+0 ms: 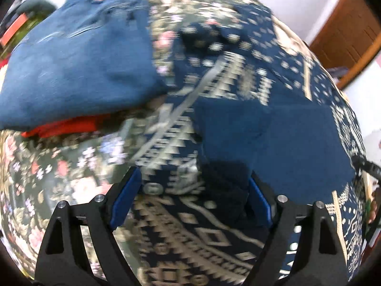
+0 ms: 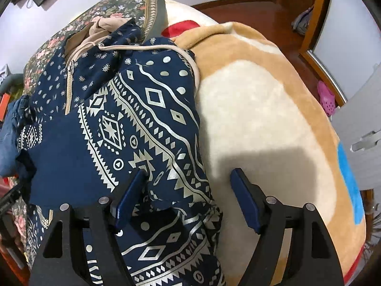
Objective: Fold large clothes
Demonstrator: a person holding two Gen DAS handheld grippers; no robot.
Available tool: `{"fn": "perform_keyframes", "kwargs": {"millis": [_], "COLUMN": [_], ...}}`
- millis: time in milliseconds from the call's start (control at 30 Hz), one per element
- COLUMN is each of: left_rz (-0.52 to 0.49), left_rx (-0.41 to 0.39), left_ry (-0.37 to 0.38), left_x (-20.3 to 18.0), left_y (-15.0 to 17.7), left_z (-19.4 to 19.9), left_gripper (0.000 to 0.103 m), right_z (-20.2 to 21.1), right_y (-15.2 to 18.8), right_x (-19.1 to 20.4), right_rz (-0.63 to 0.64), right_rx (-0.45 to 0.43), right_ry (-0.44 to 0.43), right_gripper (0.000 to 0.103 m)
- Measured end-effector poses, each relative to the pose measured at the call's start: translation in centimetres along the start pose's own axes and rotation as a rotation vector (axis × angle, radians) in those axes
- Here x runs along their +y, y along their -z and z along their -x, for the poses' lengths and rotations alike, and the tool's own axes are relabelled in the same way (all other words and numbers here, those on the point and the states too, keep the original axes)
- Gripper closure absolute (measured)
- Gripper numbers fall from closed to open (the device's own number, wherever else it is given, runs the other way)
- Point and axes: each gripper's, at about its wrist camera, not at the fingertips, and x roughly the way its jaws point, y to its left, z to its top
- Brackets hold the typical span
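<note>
A navy hoodie (image 2: 133,124) with a silver geometric print, a beige zip and a beige hood lining lies spread on the bed. In the left wrist view the same hoodie (image 1: 250,128) is blurred and fills the middle and right. My left gripper (image 1: 195,178) hangs open just above the cloth, and its blue pads (image 1: 126,197) do not press on anything. My right gripper (image 2: 188,174) is open over the hoodie's right edge. Its left finger is above the print and its right finger above the blanket. The hem lies loose between the fingers.
A folded plain blue garment (image 1: 71,59) rests on a red one (image 1: 66,126) to the left, on the floral bedspread (image 1: 47,174). A tan and cream fleece blanket (image 2: 262,119) covers the bed's right side. Beyond it are a wooden floor, a pink shoe (image 2: 326,97) and a grey door (image 2: 357,124).
</note>
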Motion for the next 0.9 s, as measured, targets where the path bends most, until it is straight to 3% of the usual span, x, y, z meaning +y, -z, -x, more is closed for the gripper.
{"fn": "perform_keyframes", "kwargs": {"millis": [267,433,633,900], "left_rz": [0.174,0.191,0.128,-0.025], "left_rx": [-0.015,-0.01,-0.108,-0.227], "left_ry": [-0.06,-0.1,-0.078,0.034], "left_x": [6.7,8.3,6.4,-0.9], "left_y": [1.6,2.8,0.8,-6.6], "left_z": [2.0,3.1,6.6,9.2], "left_gripper": [0.018,0.018,0.018,0.018], "right_z": [-0.3,0.5,3.8,8.1], "right_y": [0.1,-0.2,-2.4,-6.8], "right_x": [-0.1,-0.3,0.4,2.7], "right_rz": [-0.002,0.0,0.022,0.072], "right_rx": [-0.015,0.012,-0.064,-0.226], "right_ry": [-0.017,-0.004,-0.015,-0.05], "right_gripper": [0.029,0.029,0.029,0.029]}}
